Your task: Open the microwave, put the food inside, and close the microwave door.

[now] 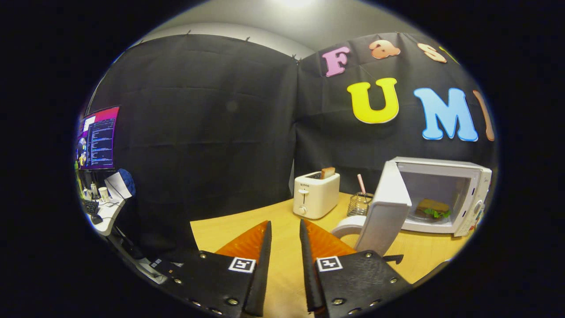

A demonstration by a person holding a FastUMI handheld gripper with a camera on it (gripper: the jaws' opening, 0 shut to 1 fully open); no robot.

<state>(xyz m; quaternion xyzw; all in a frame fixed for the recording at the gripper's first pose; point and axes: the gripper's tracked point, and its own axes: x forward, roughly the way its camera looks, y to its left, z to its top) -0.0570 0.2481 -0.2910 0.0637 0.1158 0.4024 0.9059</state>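
A white microwave (472, 176) stands on the wooden table (229, 234), well off to the right of my fingers. Its door (384, 212) hangs wide open toward me. Inside lies the food (433, 208), a sandwich with green lettuce, on the oven floor. My gripper (285, 229) hovers over the table, its fingers a narrow gap apart with nothing between them. The door's edge is a short way right of my right finger (309, 265).
A white toaster (315, 194) with a slice of bread in it stands beyond my fingers. A wire holder (359, 203) with a pink stick sits between toaster and microwave. A white plate (348, 227) lies partly behind the door. A desk with a monitor (99, 138) is at the far left.
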